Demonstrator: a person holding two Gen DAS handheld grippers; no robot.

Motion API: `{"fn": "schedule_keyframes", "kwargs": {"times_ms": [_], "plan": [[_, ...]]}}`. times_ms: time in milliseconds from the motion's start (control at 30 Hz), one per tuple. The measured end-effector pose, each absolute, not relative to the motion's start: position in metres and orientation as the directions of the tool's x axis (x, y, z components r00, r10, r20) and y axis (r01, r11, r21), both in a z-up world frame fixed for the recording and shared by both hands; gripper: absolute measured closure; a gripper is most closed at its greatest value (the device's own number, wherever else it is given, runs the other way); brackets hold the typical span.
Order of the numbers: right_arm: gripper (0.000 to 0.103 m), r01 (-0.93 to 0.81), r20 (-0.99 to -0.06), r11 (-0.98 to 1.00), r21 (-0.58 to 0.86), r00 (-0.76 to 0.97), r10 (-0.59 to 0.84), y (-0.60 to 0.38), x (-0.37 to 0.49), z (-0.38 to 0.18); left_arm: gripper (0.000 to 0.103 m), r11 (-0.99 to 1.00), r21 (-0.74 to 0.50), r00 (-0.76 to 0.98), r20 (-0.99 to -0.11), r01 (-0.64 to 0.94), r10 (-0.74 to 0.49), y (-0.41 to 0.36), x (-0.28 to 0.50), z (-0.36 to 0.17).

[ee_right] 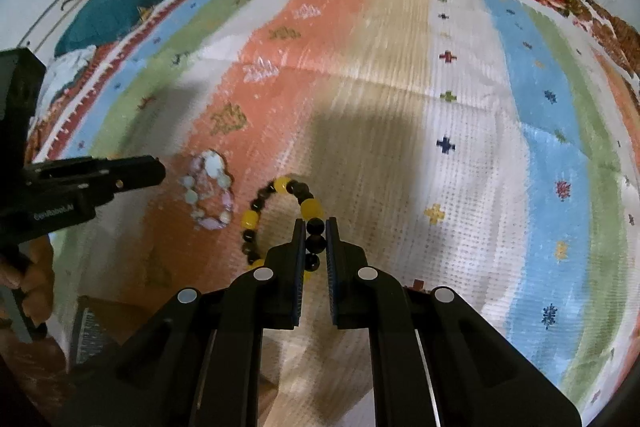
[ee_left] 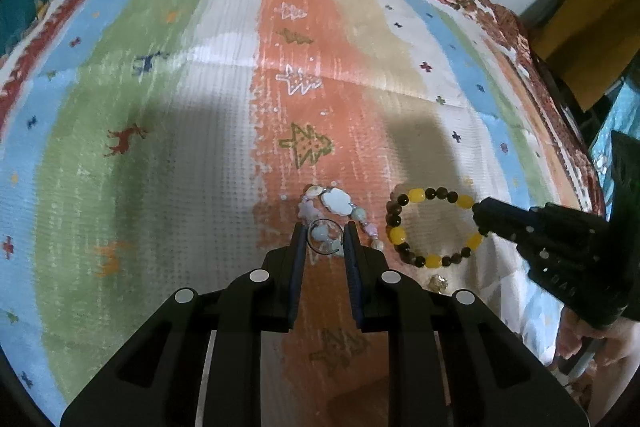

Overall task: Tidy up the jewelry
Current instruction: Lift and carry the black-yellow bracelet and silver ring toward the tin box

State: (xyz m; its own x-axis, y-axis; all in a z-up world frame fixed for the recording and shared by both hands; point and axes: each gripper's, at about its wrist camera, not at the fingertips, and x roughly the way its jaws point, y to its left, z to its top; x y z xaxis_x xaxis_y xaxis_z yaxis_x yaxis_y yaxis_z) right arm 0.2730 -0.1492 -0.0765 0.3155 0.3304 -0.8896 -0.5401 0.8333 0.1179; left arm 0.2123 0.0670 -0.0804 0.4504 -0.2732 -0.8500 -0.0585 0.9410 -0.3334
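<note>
Bracelet [ee_right: 280, 219] of round yellow and dark beads, pinched in my right tongs [ee_right: 316, 239] above a woven striped rug [ee_right: 400, 107]; left tongs [ee_left: 326, 239] clamp a thin wire ring [ee_left: 325, 237] over a pale shell bracelet [ee_left: 336, 205].

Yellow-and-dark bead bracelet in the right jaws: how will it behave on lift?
Likely floppy: the yellow-and-dark bead bracelet is strung beads, pinched only at a few dark ones, so the loop should sag and swing. Round, glossy beads may slip or rotate between the right gripper pads. Probably light for its size.
</note>
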Motion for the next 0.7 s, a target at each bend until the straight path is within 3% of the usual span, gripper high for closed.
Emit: {"fn": "schedule_keyframes", "kwargs": {"times_ms": [700], "plan": [[0.092,-0.547,-0.821,0.829,0.117,0.417,0.391,-0.160,0.240,-0.025,0.084,0.965,-0.264,0.503,-0.832,0.011,-0.233,0.045,0.180,-0.047]]}}
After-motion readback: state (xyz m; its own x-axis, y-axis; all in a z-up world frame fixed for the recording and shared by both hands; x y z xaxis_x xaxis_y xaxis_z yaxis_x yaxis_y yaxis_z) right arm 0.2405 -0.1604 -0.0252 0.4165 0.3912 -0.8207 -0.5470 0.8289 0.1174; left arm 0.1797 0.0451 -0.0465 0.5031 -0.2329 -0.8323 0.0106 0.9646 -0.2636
